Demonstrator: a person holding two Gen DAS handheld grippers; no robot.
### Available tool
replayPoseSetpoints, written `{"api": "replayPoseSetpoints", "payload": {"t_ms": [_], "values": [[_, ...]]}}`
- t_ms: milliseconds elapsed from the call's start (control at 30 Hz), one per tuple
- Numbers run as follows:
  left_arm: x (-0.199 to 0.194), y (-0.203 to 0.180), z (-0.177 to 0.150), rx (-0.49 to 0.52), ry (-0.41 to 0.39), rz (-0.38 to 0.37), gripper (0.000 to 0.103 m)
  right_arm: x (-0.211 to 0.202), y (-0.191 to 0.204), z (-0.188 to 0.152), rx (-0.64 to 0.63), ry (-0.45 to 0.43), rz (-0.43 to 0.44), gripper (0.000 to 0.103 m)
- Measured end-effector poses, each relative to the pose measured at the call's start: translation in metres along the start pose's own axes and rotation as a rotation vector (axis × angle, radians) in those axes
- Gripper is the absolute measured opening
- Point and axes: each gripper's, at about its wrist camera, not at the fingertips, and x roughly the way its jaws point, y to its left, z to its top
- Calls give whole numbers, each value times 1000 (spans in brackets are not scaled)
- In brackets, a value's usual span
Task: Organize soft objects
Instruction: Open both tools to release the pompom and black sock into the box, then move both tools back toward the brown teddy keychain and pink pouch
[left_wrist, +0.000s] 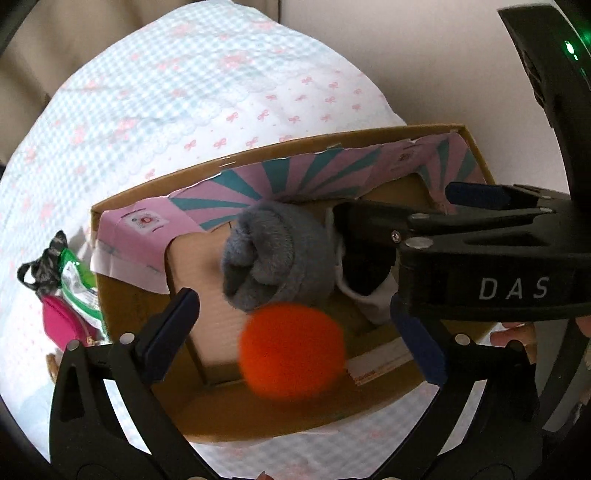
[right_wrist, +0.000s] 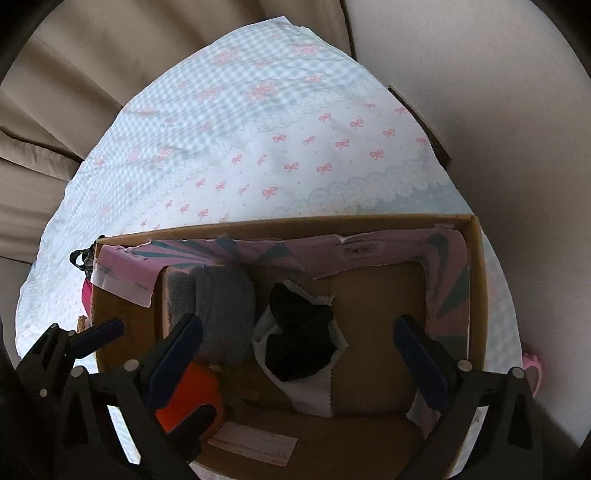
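A cardboard box (left_wrist: 155, 317) with a pink and teal lining lies on the bed. Inside it are a grey plush roll (left_wrist: 273, 258), an orange soft ball (left_wrist: 291, 350) and a black cloth on white fabric (right_wrist: 299, 343). My left gripper (left_wrist: 299, 332) is open just above the box, and the orange ball is blurred between its fingers, not gripped. My right gripper (right_wrist: 306, 358) is open over the box, above the black cloth. It shows in the left wrist view (left_wrist: 461, 225) reaching in from the right. The box (right_wrist: 476, 295), grey roll (right_wrist: 225, 314) and orange ball (right_wrist: 188, 398) show in the right wrist view.
The bed has a light blue checked sheet with pink bows (left_wrist: 192, 92). Left of the box lie a magenta pouch (left_wrist: 62, 321), a green packet (left_wrist: 79, 288) and a dark ribbon (left_wrist: 48, 266). A beige headboard (right_wrist: 74, 74) and wall (right_wrist: 480, 92) lie behind.
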Motion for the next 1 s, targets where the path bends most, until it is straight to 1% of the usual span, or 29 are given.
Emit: {"api": "replayPoseSetpoints", "payload": {"t_ms": [100,300,433,500,633,767,867,1000], "values": [[-3,4,1,-18,1,-4,103,-1,3,0,-4,-1,4,103],[-13,4,2,-17,-10,5,103,-9,9,0,-18,-25,-3,103],[-28,2,0,-21,-29,17,103,-24,18,-1,-59,-56,-24,103],[-40,2,-1,-22,-50,28,103,-33,23,-2,-80,-75,-38,103],[-74,1,-6,-26,-100,36,103,-60,29,-3,-76,-112,-27,103],[-113,-2,-15,-35,-163,57,103,-95,38,-8,-72,-157,-28,103],[-146,-3,-24,-51,-220,71,103,-127,47,-15,-83,-199,-44,103],[-184,-5,-40,-74,-292,67,103,-166,58,-29,-89,-244,-67,103]]}}
